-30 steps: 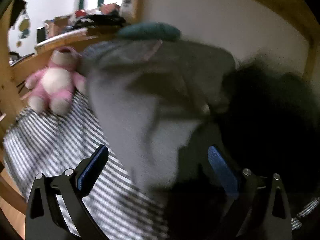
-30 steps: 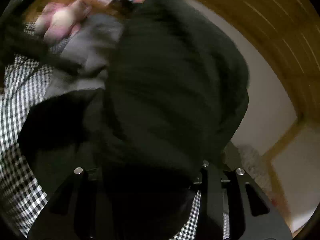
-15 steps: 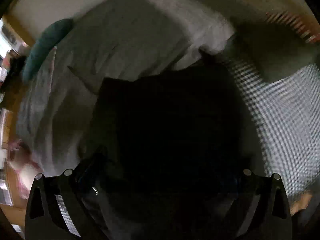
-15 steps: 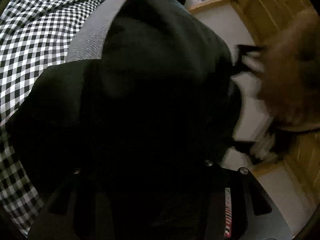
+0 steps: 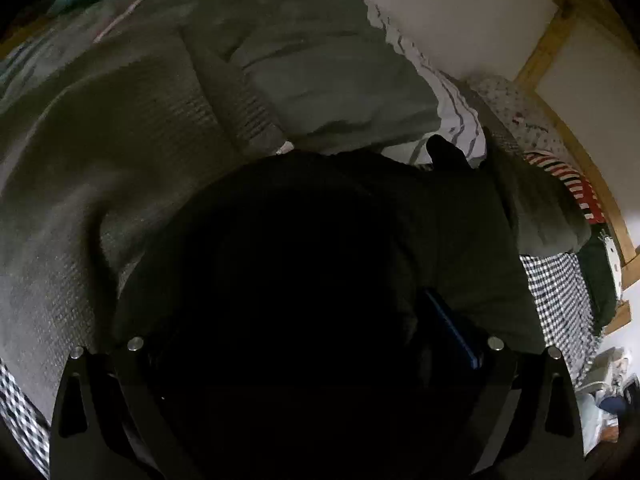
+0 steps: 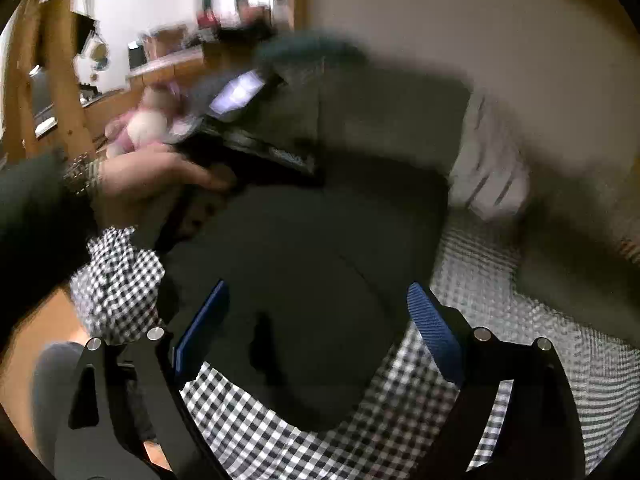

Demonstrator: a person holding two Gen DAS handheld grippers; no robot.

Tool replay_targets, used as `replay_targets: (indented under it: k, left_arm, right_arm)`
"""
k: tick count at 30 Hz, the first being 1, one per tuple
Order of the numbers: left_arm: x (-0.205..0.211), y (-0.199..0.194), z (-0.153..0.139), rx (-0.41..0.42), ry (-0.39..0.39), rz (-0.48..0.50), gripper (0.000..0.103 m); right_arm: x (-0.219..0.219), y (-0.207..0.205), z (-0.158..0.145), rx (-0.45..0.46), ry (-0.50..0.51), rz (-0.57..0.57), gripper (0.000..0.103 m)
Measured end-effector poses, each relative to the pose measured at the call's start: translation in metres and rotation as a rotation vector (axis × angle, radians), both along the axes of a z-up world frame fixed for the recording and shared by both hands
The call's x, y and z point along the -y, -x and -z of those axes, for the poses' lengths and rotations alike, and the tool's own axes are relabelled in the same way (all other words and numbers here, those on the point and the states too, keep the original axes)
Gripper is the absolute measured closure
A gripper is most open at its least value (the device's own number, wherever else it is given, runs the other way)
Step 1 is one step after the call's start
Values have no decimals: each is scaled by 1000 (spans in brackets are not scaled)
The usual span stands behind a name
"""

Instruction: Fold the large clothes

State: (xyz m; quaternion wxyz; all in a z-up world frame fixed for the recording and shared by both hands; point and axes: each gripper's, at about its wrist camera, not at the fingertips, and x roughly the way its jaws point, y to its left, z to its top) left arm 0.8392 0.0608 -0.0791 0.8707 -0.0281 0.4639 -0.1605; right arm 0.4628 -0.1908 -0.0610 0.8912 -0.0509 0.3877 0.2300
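Observation:
A large dark garment (image 6: 300, 260) lies spread on the checked sheet of a bed. My right gripper (image 6: 316, 292) hovers over its near edge with jaws opening wide; the cloth lies below them and the blue pads (image 6: 432, 320) touch nothing. In the left wrist view the same dark garment (image 5: 360, 240) bulges up close to the camera and hides the left finger. My left gripper (image 5: 304, 320) stands wide, and only its right blue pad (image 5: 452, 328) shows beside the cloth. A person's hand (image 6: 152, 176) holds that gripper at the garment's far left corner.
A grey knitted blanket (image 5: 120, 140) and a striped pillow (image 5: 452, 112) lie behind the garment. A pink plush toy (image 6: 148, 124) sits at the far left. The checked sheet (image 6: 320, 420) shows in front. A wooden bed frame (image 5: 560, 40) and a white wall close off the right.
The right gripper, earlier buried in the dark garment, has let it go, opened wide and swung back. The garment now lies on the bed. The left gripper moved onto the dark cloth.

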Motion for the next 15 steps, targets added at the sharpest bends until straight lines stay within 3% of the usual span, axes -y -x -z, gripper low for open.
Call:
replay_targets:
  k: [1, 3, 11, 15]
  left_arm:
    - [0, 1, 1, 11, -11, -1, 4]
    - [5, 6, 2, 45, -44, 6, 4]
    - [-4, 21, 12, 146, -65, -9, 4]
    - [-9, 52, -13, 154, -58, -61, 4]
  right_arm:
    - [-14, -27, 20, -132, 28, -20, 15]
    - [-30, -54, 39, -222, 64, -26, 3]
    - [-77, -72, 80, -134, 157, 12, 2]
    - [-80, -76, 75, -154, 132, 12, 2]
